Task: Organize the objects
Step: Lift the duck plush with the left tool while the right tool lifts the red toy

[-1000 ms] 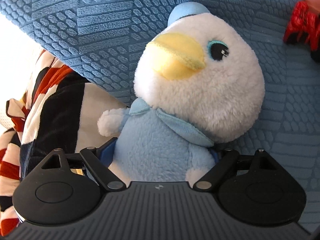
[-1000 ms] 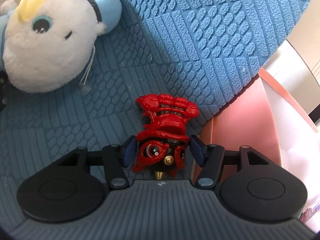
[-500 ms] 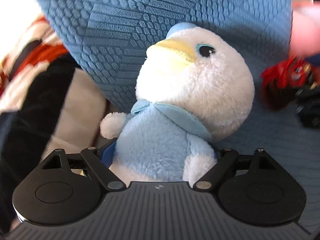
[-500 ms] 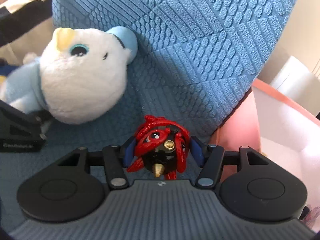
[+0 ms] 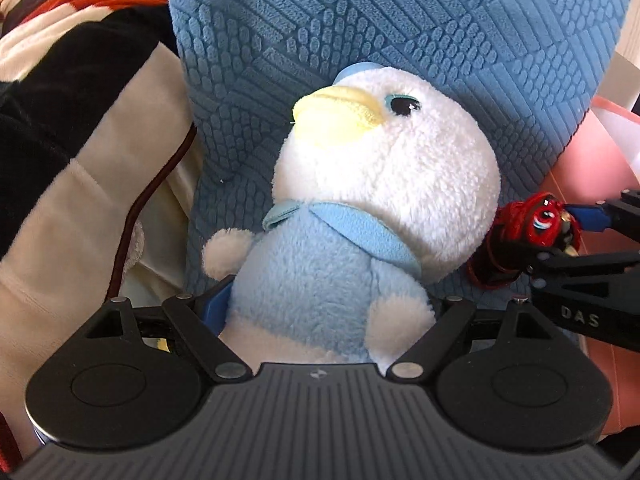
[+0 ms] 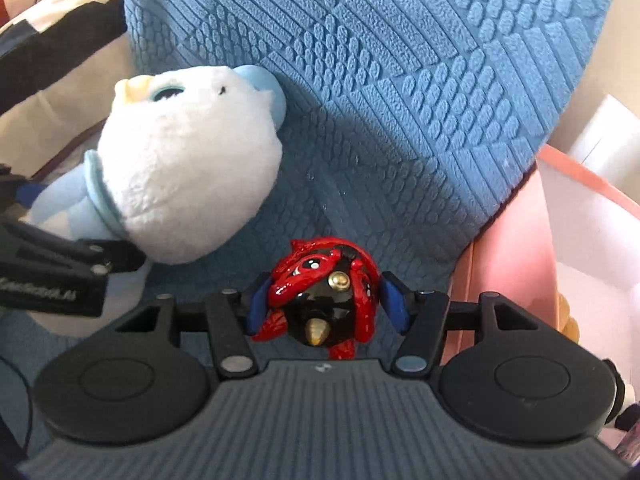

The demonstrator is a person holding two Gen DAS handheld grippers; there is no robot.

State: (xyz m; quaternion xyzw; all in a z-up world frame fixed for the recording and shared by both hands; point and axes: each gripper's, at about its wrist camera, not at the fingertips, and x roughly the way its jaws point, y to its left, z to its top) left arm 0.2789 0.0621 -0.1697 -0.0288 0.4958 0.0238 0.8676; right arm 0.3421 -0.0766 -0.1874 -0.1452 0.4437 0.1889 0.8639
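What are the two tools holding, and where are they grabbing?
The left tool holds the plush duck by its light blue body, low down. The right tool holds the red and black toy by its two sides.
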